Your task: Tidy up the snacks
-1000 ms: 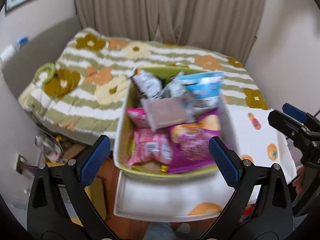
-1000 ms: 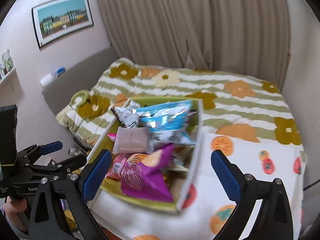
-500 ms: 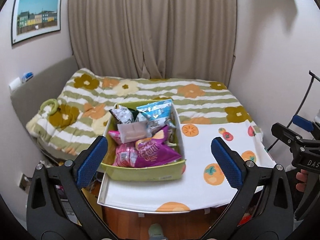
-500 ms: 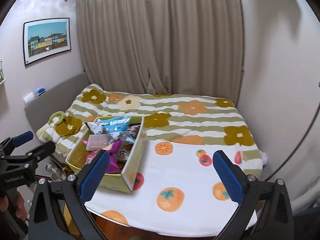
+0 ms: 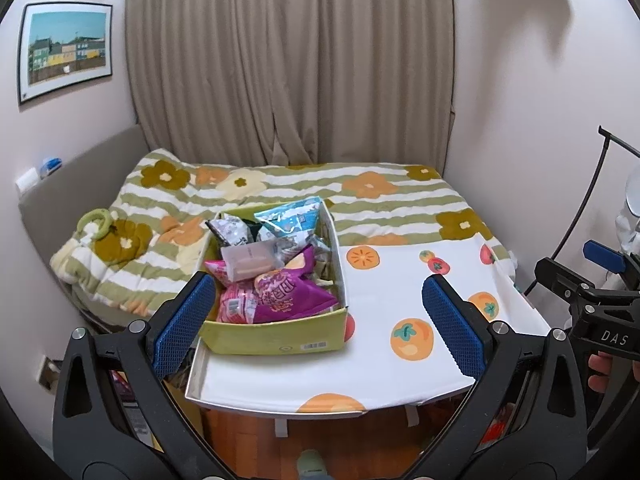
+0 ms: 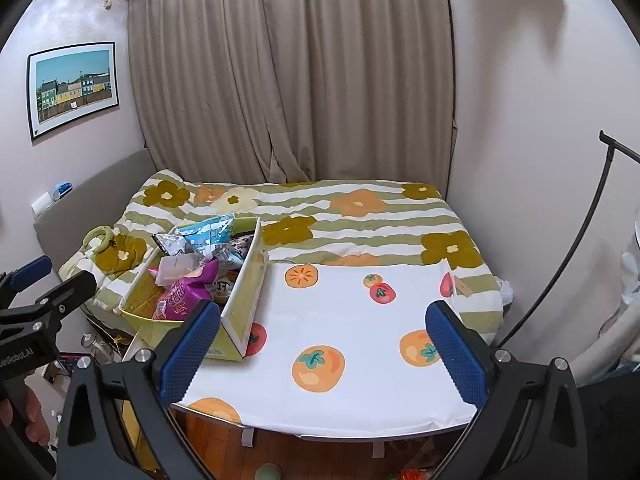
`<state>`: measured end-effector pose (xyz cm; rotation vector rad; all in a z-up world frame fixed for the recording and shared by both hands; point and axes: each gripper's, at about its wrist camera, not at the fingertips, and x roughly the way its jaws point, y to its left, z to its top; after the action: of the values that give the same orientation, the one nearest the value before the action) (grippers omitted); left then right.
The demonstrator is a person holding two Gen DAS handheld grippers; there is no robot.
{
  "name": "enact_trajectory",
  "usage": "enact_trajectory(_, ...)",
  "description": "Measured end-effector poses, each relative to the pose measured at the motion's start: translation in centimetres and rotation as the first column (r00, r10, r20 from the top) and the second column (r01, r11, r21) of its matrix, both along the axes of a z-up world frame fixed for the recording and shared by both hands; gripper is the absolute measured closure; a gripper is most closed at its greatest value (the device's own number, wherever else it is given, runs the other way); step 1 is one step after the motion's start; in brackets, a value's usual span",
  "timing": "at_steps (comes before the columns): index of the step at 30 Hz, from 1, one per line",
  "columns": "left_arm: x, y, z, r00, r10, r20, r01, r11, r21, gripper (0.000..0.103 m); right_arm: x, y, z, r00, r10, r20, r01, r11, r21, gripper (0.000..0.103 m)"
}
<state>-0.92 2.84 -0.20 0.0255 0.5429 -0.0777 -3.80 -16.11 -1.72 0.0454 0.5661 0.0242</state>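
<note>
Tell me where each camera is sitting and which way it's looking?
Left wrist view: sits on the left gripper, looking forward and down at the snack box on the table; its open blue fingers show, plus the right gripper at the edge.
Right wrist view: sits on the right gripper, facing the same table, box to its left; open fingers and the left gripper show.
Both share the box, table, bed and curtain.

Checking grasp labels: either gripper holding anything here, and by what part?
Nothing is held. The left gripper and right gripper are both open with nothing between their pads. The snacks all lie in the green box.
</note>
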Motion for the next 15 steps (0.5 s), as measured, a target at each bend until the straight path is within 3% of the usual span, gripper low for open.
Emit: enact_trajectory(15,-0.29,-0.17,-0.14,1.0,-0.006,-0.002,0.006,1.0,0.002,0.0,-0.5,-0.14,0.02,1.0,-0.016,-0.001,0.016,1.0,-0.001,0.001)
